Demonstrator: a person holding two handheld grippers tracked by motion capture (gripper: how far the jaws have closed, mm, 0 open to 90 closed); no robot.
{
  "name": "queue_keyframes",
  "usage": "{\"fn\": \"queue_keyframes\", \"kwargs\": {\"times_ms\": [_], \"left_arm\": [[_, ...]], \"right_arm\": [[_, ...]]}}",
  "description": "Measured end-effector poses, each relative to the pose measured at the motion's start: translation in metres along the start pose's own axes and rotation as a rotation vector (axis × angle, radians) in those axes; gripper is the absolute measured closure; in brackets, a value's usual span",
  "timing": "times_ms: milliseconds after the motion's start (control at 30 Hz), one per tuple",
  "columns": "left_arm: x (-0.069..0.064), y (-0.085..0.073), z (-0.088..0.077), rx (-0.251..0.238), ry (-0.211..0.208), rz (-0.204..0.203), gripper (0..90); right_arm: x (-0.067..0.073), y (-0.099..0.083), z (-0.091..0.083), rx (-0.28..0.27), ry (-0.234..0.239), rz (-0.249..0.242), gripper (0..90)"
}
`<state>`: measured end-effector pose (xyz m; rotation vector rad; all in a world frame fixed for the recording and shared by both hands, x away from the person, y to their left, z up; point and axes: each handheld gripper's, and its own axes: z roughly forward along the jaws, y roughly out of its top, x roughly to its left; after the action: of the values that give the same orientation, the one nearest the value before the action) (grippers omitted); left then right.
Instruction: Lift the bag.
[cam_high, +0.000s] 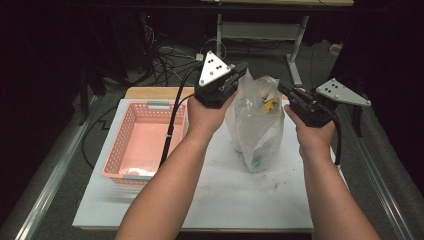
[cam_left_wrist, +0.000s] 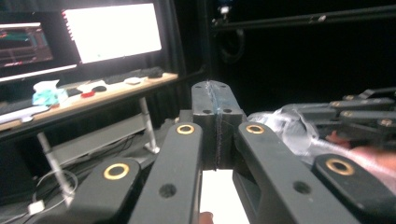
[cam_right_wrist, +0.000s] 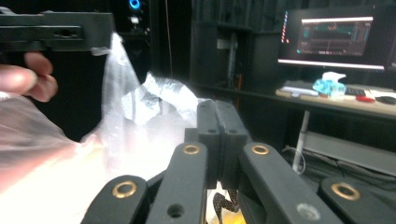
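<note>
Plastic bag (cam_high: 257, 120) work is where we are: we hold it up over the white board (cam_high: 220, 200) by its top, one gripper at each side. Our left gripper (cam_high: 242, 70) has its jaws pressed fully together; in the left gripper view a thin seam of film seems to run between the pads, so we judge it has pinched the bag's upper left edge. Our right gripper (cam_high: 283, 87) is likewise closed tight, at the bag's upper right edge, though whether film is really caught there we cannot tell. The bag hangs between them, its bottom resting on or just above the board, with something yellow and something green showing through the film. Beside it to the left stands the pink basket (cam_high: 131, 150), with nothing in it. So we judge the grasp done, while opening or emptying the bag remains ahead.
</note>
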<state>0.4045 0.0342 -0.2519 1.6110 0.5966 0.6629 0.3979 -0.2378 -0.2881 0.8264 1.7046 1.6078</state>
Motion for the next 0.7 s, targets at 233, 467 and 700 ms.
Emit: {"fn": "queue_keyframes", "kwargs": {"times_ms": [233, 467, 700], "left_arm": [[0.001, -0.029, -0.026, 0.071, 0.01, -0.026, 67.0], [-0.016, -0.072, -0.054, 0.148, -0.024, -0.046, 52.6], [-0.035, -0.121, -0.06, 0.238, -0.098, -0.125, 40.8]], "right_arm": [[-0.007, -0.013, -0.002, 0.035, -0.024, 0.003, 90.0], [-0.007, -0.017, -0.004, 0.055, -0.037, -0.015, 90.0], [-0.003, -0.016, -0.011, 0.052, -0.031, -0.042, 90.0]]}}
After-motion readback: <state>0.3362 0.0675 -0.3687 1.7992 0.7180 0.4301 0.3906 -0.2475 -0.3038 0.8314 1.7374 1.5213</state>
